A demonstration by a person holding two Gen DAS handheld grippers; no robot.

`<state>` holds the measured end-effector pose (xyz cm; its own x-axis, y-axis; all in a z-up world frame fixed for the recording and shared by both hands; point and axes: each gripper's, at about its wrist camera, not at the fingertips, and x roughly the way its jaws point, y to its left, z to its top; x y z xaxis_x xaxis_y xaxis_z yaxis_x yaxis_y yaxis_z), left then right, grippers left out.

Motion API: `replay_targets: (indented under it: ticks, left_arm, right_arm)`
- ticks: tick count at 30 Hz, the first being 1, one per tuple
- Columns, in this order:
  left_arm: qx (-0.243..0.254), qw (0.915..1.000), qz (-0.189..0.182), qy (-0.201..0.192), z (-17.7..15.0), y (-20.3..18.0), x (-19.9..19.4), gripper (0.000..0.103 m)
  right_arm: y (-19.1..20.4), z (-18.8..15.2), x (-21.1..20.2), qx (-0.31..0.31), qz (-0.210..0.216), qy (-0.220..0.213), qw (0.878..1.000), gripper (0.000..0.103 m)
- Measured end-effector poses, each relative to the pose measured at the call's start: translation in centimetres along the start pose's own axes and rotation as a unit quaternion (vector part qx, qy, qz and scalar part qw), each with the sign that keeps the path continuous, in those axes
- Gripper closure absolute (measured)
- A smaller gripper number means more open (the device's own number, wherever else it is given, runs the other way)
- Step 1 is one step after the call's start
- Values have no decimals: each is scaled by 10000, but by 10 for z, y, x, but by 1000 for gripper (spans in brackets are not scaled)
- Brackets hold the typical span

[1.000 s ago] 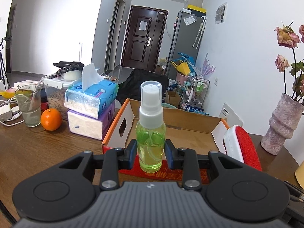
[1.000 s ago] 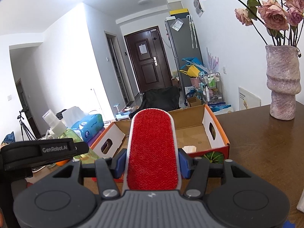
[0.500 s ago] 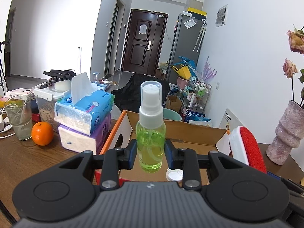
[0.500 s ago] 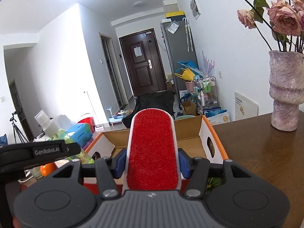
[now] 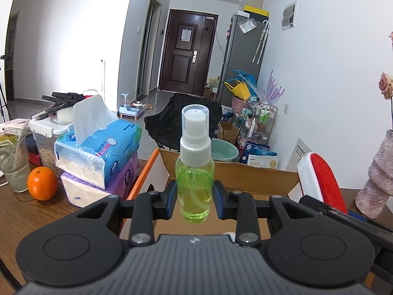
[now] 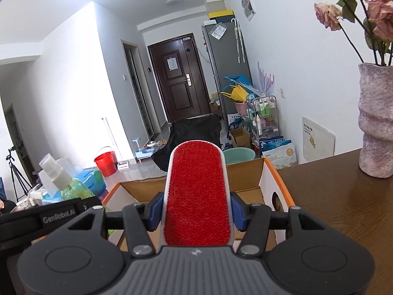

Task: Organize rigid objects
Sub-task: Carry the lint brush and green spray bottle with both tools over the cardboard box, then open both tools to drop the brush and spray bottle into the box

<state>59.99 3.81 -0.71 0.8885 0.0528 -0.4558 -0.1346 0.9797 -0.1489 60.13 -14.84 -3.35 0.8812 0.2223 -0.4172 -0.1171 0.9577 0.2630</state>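
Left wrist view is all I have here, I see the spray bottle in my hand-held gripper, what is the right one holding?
Observer: The right hand-held gripper is shut on a red-faced lint brush.
Operator: Where is it relative to the cardboard box?
Observer: Above the box's near edge; the cardboard box lies open just ahead.
Operator: Anything beyond the box's right wall?
Observer: Bare wooden table, then a pink textured vase holding dried roses.
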Motion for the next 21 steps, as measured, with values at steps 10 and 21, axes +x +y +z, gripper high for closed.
replay_targets:
  ticks: [10,21]
  left_arm:
    - [114,9996,137,212,-4,-1,33,71]
    - [182,9983,299,471,-7,-2,61,71]
  right_arm:
    - [-9,11,31,217,-37,215,9995,49]
    - [-13,14,67,219,-301,662,9971,48]
